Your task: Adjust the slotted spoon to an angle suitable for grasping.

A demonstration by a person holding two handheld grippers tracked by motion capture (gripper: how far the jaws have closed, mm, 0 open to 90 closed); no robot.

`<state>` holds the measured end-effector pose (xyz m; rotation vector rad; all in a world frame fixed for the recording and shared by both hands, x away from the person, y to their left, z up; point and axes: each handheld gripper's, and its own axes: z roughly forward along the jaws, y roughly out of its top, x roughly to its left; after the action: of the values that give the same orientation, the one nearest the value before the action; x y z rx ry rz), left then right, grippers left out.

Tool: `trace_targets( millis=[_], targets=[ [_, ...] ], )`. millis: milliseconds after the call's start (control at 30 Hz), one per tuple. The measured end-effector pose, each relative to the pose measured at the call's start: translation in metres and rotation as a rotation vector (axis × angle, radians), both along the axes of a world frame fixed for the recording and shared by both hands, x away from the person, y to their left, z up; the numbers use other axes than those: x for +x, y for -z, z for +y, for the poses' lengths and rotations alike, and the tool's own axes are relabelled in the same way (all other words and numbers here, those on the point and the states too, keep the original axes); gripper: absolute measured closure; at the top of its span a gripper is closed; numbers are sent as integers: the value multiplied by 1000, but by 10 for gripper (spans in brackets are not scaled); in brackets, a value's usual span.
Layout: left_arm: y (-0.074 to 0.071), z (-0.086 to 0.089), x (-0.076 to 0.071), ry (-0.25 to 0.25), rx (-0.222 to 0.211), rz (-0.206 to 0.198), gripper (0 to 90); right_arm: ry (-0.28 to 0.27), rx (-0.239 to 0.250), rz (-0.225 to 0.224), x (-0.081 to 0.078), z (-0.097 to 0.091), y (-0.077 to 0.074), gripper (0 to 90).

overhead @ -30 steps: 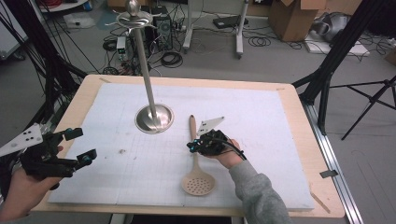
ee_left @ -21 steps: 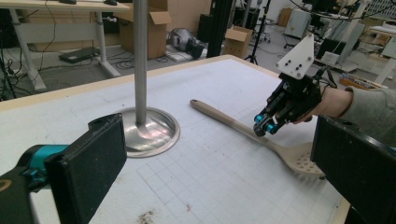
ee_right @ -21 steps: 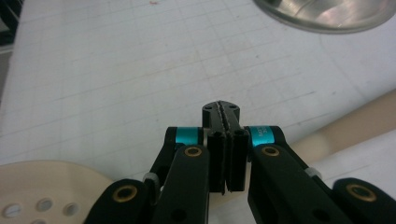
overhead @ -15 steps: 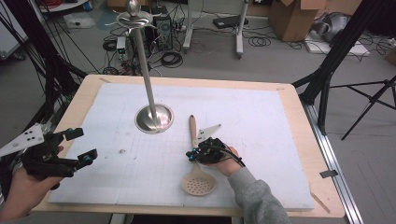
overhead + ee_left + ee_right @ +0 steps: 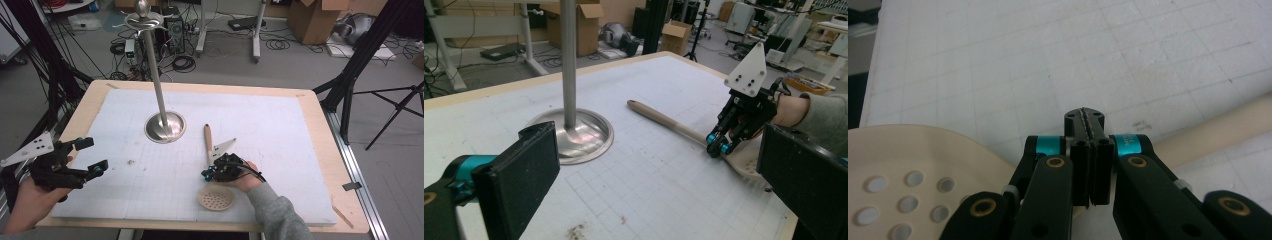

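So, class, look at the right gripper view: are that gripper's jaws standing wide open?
No: the right gripper has its two black jaws pressed flat together with nothing between them, just above the slotted spoon.

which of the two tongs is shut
The right tongs, over the slotted spoon: their pads are pressed flat together with nothing between. The left tongs stand wide open at the table's left edge.

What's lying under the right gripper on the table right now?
Under the shut right gripper lies a beige perforated skimmer spoon, its wooden handle pointing toward the steel stand's round base. The neck joining bowl and handle is covered by the gripper.
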<state>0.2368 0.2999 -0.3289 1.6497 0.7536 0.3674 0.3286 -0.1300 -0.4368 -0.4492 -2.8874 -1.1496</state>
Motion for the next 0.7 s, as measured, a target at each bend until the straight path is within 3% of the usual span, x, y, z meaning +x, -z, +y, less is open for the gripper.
trace_targets(
  millis=[167, 433, 600, 700],
  targets=[
    [0, -2, 1, 3, -3, -2, 41, -19, -11, 1, -3, -14, -1, 900],
    [-2, -3, 2, 6, -13, -3, 41, -13, -26, 3, -8, -57, -3, 900],
    [-2, -4, 2, 10, -8, -4, 41, -16, -18, 6, -8, -59, -3, 899],
    [-2, -4, 2, 7, -6, -1, 41, 1, 29, -7, -5, -60, -6, 899]
  ],
)
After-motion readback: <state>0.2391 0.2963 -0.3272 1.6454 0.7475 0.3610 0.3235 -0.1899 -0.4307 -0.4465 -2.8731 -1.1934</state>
